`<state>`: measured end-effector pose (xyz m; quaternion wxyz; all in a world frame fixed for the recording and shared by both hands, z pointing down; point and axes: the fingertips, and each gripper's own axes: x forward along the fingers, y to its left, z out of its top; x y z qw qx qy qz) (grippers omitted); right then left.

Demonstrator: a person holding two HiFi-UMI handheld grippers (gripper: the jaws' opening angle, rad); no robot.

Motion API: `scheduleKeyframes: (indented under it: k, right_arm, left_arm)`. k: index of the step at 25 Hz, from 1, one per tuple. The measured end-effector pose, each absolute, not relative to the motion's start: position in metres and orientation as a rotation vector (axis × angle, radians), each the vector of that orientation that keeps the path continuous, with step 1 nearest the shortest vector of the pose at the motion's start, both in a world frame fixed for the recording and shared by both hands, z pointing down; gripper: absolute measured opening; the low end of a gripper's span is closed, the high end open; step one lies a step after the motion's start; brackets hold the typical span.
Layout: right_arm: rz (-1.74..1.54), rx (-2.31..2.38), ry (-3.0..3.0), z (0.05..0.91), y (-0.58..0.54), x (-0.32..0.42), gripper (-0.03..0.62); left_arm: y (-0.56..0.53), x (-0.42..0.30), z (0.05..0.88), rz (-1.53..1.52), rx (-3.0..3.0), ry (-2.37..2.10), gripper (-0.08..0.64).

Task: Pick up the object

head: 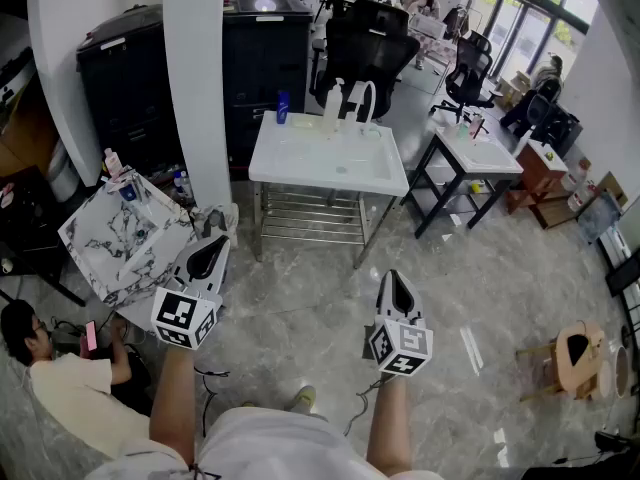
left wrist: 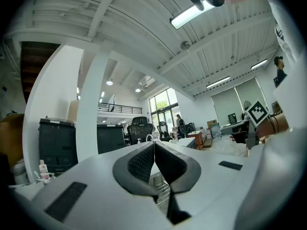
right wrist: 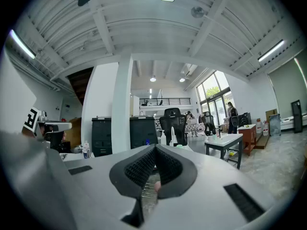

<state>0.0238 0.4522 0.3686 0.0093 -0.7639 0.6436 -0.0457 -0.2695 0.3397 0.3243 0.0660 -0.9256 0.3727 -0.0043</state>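
Observation:
Both grippers are held over the grey floor, in front of a white sink table [head: 330, 164]. On that table stand a small blue bottle [head: 283, 107] and a white faucet [head: 358, 99]. My left gripper [head: 208, 251] points toward the table's left leg, and its jaws [left wrist: 154, 148] are pressed together with nothing in them. My right gripper [head: 399, 286] hangs nearer the person's body, to the right. Its jaws [right wrist: 154, 153] are also closed and empty. I cannot tell which item is the object to pick up.
A marble-patterned sink [head: 125, 236] stands tilted at the left, beside a white pillar [head: 200, 88]. Black cabinets [head: 265, 58] and office chairs [head: 372, 50] lie behind the table. Another white table [head: 482, 154] is at the right. A person [head: 60, 383] sits on the floor at lower left.

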Motion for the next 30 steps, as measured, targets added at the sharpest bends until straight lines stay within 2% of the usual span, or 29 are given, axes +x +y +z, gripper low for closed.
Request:
scheduleKeyframes:
  k: [30]
  right_arm:
    - [-0.152,-2.347,2.024,0.374,0.457,0.005,0.009]
  left_arm:
    - [0.349,-0.276,0.339,-0.067,-2.795,1.158,0.023]
